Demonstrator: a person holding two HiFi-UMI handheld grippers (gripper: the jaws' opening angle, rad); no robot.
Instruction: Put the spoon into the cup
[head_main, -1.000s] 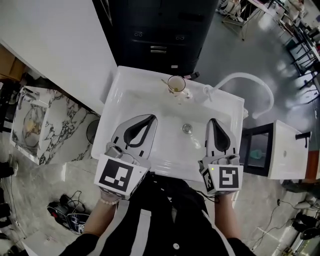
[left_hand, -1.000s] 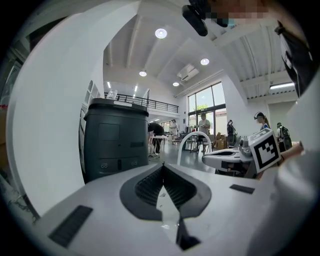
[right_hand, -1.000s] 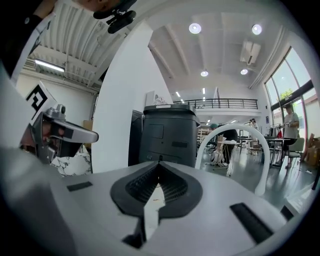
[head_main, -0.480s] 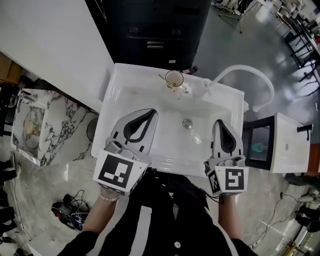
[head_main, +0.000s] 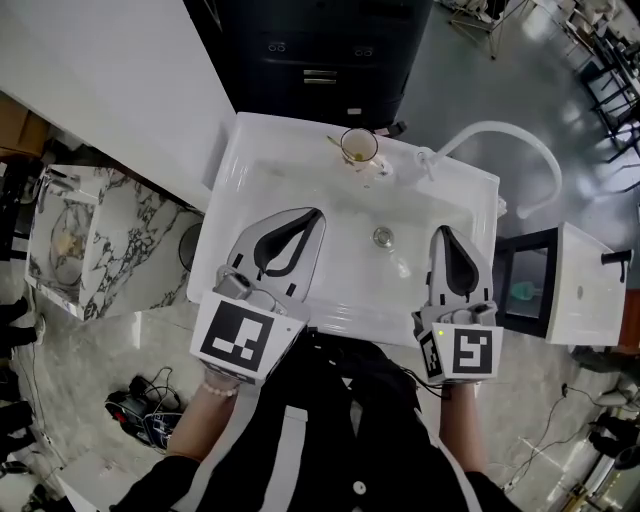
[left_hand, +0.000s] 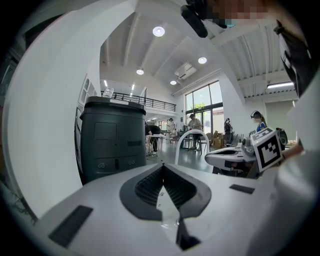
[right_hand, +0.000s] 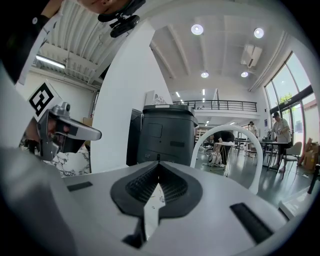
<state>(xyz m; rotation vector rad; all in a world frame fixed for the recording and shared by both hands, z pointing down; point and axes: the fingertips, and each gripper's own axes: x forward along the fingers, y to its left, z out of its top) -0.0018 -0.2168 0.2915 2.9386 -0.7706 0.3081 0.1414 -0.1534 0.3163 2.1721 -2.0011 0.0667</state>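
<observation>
A clear cup (head_main: 358, 146) with yellowish contents stands on the back rim of a white sink (head_main: 240, 170). A thin handle, apparently the spoon (head_main: 335, 142), sticks out over the cup's left edge. My left gripper (head_main: 318, 212) hovers over the sink's near left part, well short of the cup. It is shut and holds nothing (left_hand: 162, 167). Over the near right part, my right gripper (head_main: 443, 230) is also shut and empty (right_hand: 159, 164). Neither gripper view shows the cup.
The drain (head_main: 382, 237) lies between the two grippers. A white arched faucet (head_main: 500, 135) rises at the sink's back right. A black cabinet (head_main: 320, 50) stands behind the sink, a marble stand (head_main: 80, 240) to the left and a white side unit (head_main: 580, 290) to the right.
The head view has drifted a little. My right gripper has shifted slightly right and toward the person. The left gripper keeps its place over the sink. Both stay shut.
</observation>
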